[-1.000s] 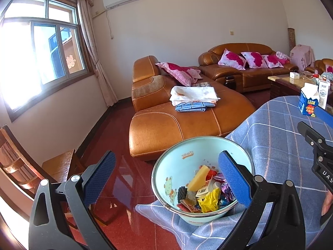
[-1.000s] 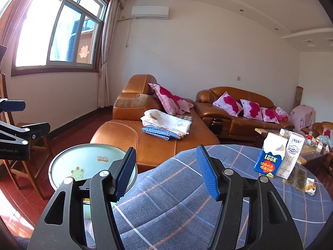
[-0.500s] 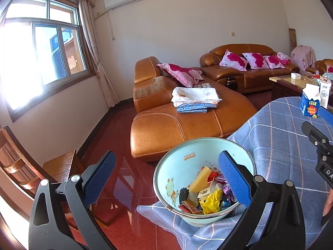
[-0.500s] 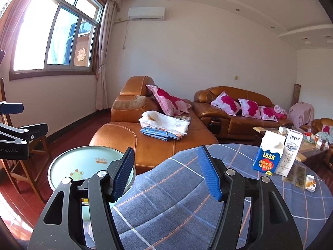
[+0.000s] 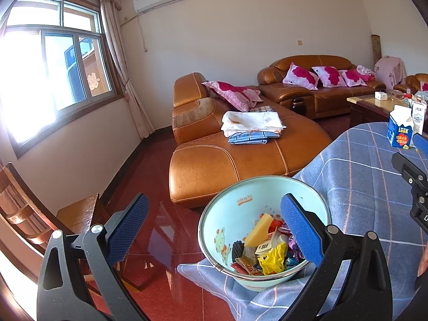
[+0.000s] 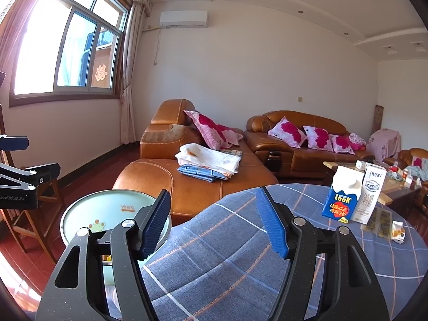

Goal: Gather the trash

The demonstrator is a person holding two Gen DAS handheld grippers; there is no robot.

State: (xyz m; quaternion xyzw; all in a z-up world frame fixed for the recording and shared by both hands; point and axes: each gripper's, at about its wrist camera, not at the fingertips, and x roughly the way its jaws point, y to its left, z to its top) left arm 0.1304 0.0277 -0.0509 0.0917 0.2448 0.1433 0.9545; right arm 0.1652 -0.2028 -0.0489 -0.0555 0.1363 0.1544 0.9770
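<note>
1. Right gripper (image 6: pixel 214 222): jaws have just been opening wider; nothing between them, only the blue checked tablecloth (image 6: pixel 227 262) beyond. Likely readying for the next pick.
2. Left gripper (image 5: pixel 214 230): jaws spread wide, empty, poised over the pale-green basin (image 5: pixel 232 214) at the table edge.
3. Basin already holds wrappers (image 5: pixel 270 256) and scraps.
4. Still to collect, far side of the table: blue carton (image 6: pixel 341 195), white carton (image 6: pixel 370 192), flat packets (image 6: pixel 381 222), a crumpled scrap (image 6: pixel 397 231), possibly a wrapper.
5. Against the earlier view: both grippers hold station; basin contents unchanged.
</note>
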